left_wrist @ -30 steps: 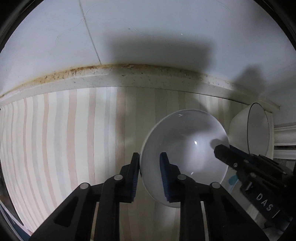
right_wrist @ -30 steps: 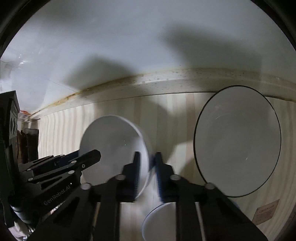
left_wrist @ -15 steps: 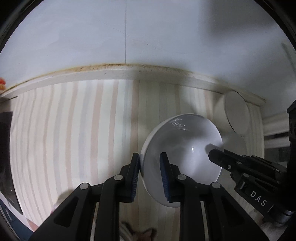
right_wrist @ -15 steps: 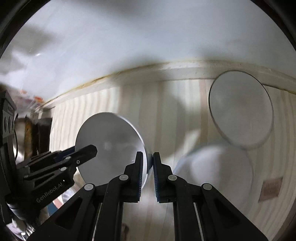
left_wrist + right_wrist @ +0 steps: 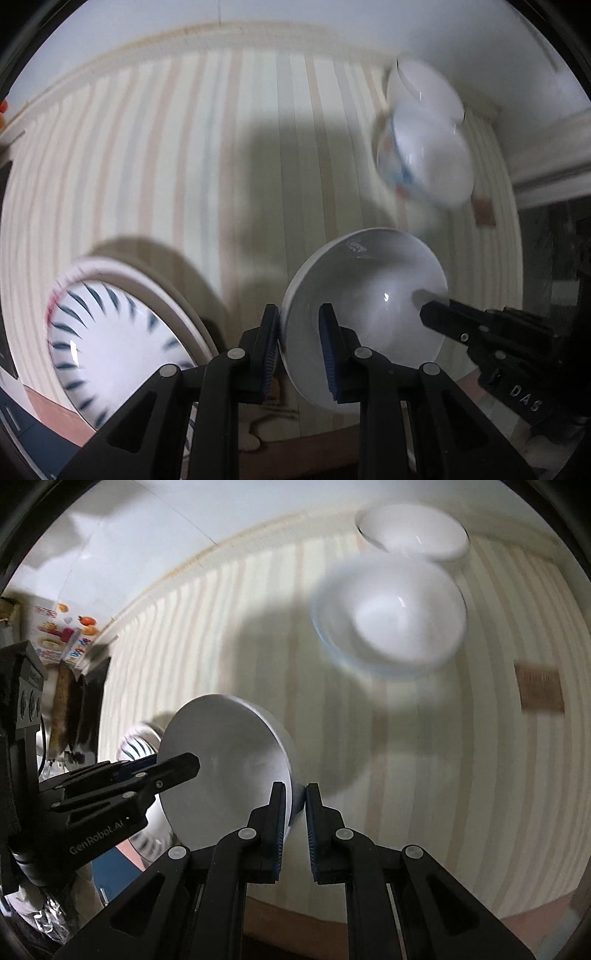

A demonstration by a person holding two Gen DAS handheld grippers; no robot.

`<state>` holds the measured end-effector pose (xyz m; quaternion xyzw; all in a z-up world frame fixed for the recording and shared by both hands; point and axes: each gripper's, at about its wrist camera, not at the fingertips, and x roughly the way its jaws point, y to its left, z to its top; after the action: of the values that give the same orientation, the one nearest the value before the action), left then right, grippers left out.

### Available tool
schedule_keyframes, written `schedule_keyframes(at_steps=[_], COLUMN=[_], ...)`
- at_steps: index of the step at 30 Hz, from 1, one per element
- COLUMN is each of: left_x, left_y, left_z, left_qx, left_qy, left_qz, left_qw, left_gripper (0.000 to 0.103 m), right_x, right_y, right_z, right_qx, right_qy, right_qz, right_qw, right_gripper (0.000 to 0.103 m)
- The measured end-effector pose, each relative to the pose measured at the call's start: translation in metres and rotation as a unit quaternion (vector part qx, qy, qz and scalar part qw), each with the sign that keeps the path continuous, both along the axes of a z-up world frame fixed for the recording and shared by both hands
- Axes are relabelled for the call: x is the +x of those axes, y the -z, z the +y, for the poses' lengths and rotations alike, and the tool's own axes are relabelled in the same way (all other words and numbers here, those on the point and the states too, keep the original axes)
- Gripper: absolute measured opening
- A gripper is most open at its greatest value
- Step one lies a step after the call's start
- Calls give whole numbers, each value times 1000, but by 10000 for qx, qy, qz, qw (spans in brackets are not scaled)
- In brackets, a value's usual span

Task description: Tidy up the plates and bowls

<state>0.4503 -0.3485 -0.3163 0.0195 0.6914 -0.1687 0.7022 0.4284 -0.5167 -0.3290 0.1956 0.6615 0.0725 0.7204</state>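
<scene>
White bowl (image 5: 365, 317) pinched at opposite rim edges by left tongs (image 5: 297, 354) and right tongs (image 5: 295, 827), now swung away from wall, over striped tabletop (image 5: 221, 147); nested bowls (image 5: 391, 613) newly ahead, likely stacking next.

"DAS" marks the right gripper (image 5: 524, 397); "GenRobot.AI" marks the left gripper (image 5: 98, 840).

A table (image 5: 229, 147) with a striped cloth carries the dishes. Near its far edge stands a white bowl (image 5: 413, 535). Just in front of this bowl is a bowl with blue and red marks (image 5: 424, 162). Far left of it, near the front edge, lies a plate with dark blue strokes (image 5: 110, 339).
</scene>
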Motion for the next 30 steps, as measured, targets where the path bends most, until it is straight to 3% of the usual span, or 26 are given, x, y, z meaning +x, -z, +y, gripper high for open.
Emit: schedule_keyframes(at_steps=[9,22,27,29,30], left_x=[-27,-31,-19,-5,4], left_y=[27,35,-6,-28,-37], left_z=[-17,-45,-26,-24,-25], left_qx=[211,370,155,-11,-119], left_qy=[265,383,146,-3,-71], left_qz=[203,246,103,-76,-136], left_qw=[9992,9983,9997,10000,9998], left_gripper=[20,20,21,31,34], right_x=[-30,-26,-21,-17,-15], right_y=[26,34,24,9,3], right_z=[-8,-17,-35,-53,-59], right_qx=[-16,195,601,723,759], right_qy=[173,180,386,611,700], right_qz=[242,475,568,433,358], right_qw=[9996,9985,9958,9946,9940], right_gripper=[13,15,17,24,33])
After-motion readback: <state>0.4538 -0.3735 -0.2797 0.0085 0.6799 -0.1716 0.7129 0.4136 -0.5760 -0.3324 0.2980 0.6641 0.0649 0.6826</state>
